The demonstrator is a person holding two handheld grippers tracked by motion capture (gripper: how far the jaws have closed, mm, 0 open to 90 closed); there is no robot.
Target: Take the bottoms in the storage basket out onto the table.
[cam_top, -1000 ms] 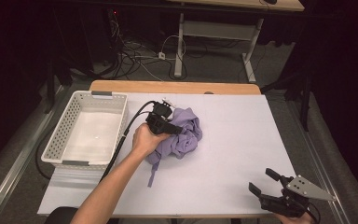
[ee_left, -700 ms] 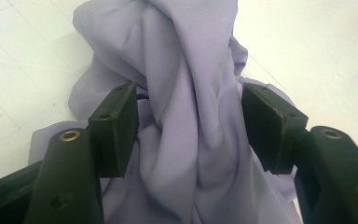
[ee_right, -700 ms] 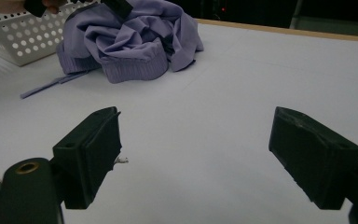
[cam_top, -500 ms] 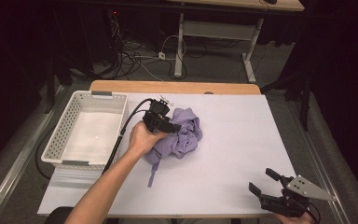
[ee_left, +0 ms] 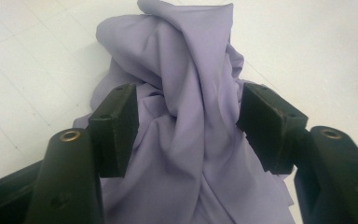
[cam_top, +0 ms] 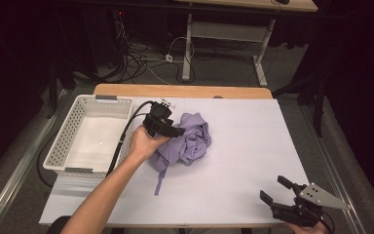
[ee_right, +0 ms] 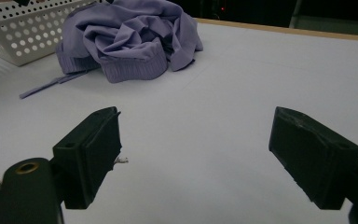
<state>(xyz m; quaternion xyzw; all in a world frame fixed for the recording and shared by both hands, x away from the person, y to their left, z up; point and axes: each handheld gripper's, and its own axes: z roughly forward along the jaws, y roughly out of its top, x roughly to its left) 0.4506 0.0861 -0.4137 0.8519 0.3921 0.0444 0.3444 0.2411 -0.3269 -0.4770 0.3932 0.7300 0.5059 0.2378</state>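
L gripper (cam_top: 168,127) sits at the left edge of the crumpled purple garment (cam_top: 187,141), mid-table (cam_top: 253,146), just right of the white basket (cam_top: 58,151). In the left gripper view the jaws stand apart w/ a twisted ridge of cloth (ee_left: 191,121) running between them; the pads flank it, and I can't see them pressing on it, so I read that as open, not gripping.

Key relation: the cloth is directly ahead of and below the L fingers, and the ridge runs roughly along the gripper's line of sight, so closing across it should bite the fold.

R gripper (cam_top: 277,192) is at the near right corner, jaws wide, nothing between them, well apart from the garment. L hand is far nearer, so prob. L does the grab. A thin strap (cam_top: 159,183) trails toward the near edge.
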